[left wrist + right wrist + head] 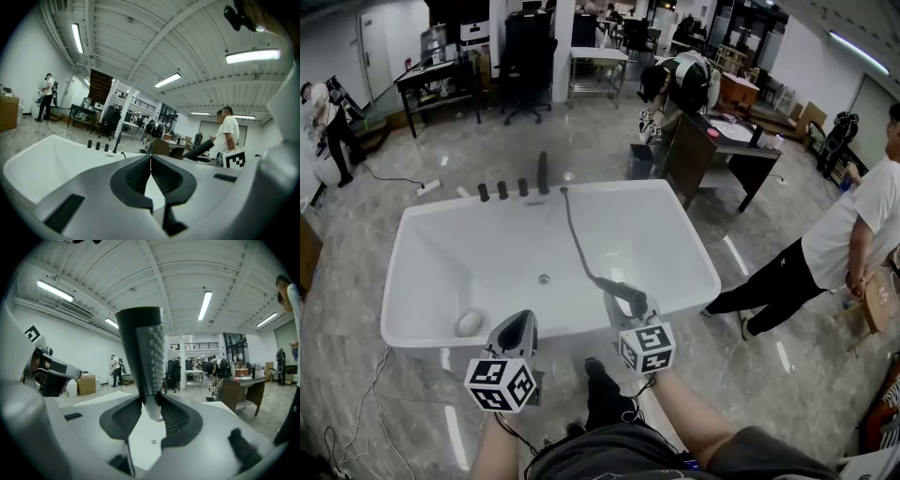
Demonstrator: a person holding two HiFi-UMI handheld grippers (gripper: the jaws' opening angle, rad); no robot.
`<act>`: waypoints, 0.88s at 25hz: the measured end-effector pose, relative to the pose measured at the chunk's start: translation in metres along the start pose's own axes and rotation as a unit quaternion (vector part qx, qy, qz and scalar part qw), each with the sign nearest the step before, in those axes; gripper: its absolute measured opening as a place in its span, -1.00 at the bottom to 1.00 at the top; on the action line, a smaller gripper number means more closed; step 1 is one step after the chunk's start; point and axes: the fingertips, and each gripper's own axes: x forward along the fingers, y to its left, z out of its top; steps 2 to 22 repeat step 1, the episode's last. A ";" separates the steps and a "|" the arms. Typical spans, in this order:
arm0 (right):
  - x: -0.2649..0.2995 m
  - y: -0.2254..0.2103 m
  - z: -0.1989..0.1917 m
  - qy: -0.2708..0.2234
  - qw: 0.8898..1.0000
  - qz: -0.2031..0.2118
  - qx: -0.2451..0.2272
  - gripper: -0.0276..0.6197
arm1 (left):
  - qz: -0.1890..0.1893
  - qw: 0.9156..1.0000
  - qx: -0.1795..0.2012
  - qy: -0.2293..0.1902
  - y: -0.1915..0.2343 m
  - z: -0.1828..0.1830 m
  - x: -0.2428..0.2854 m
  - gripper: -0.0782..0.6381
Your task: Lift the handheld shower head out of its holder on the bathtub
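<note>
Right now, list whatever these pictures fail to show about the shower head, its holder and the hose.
- The holder: in the head view the dark fittings on the far rim of the tub are too small to tell which it is.
- Where the hose meets the shower head: head view, partly behind the right gripper; right gripper view, below its jaws.

- The white bathtub (609,185) in front of me sits right on the glossy grey floor (394,394).
- Its far rim's got black knobs (502,190) and a taller spout (544,172).
- A pale round thing (470,322) lies inside, near-left corner.
</note>
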 end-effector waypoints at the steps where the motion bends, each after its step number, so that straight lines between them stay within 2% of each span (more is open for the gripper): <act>1: 0.000 0.000 0.002 0.000 1.000 0.000 0.000 -0.50 | 0.000 1.000 0.000 0.000 0.000 0.003 0.000 -0.74; 22: 0.000 0.000 0.002 0.000 1.000 0.000 0.000 -0.50 | 0.000 1.000 0.000 0.000 0.000 0.003 0.000 -0.74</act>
